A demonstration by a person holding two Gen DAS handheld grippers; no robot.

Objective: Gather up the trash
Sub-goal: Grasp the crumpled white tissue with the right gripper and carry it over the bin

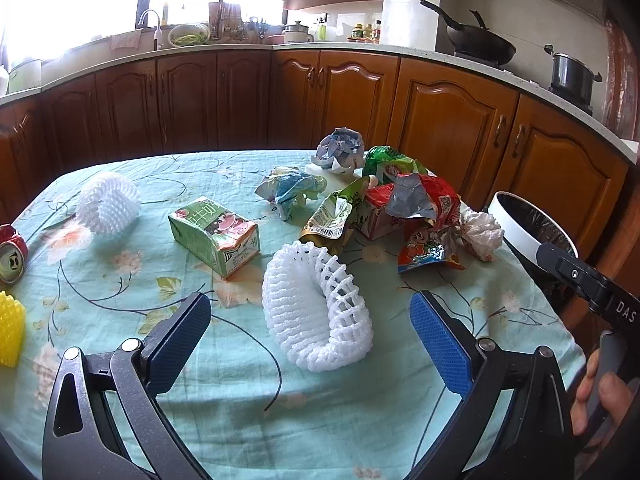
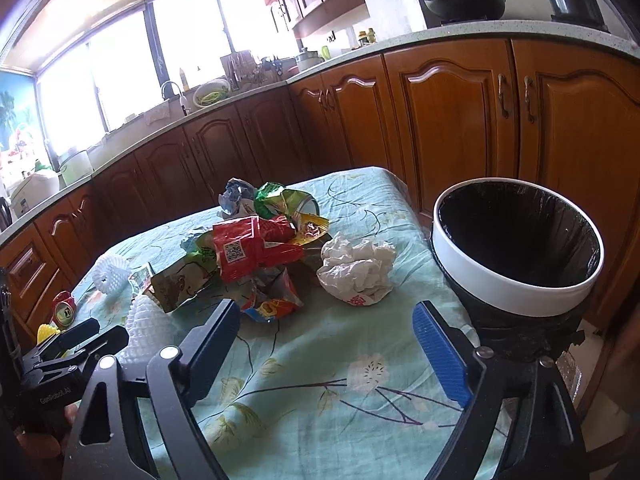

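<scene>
Trash lies on a table with a teal flowered cloth (image 1: 240, 392). My left gripper (image 1: 310, 304) is open and empty, its jaws either side of a white foam fruit net (image 1: 316, 312) just ahead. Beyond it lie a green drink carton (image 1: 214, 236), a second foam net (image 1: 108, 202), crumpled paper (image 1: 290, 192) and a heap of red and green wrappers (image 1: 404, 208). My right gripper (image 2: 326, 320) is open and empty above the cloth, short of a crumpled white bag (image 2: 356, 272) and the wrapper heap (image 2: 252, 248). A white-rimmed bin with a black liner (image 2: 516, 248) stands off the table's right edge.
A crushed red can (image 1: 12, 252) and a yellow foam piece (image 1: 10, 328) lie at the table's left edge. Wooden kitchen cabinets (image 1: 340, 92) run behind the table, with a wok (image 1: 480, 44) and pot on the counter. The right gripper's body shows at the left wrist view's right edge (image 1: 592, 284).
</scene>
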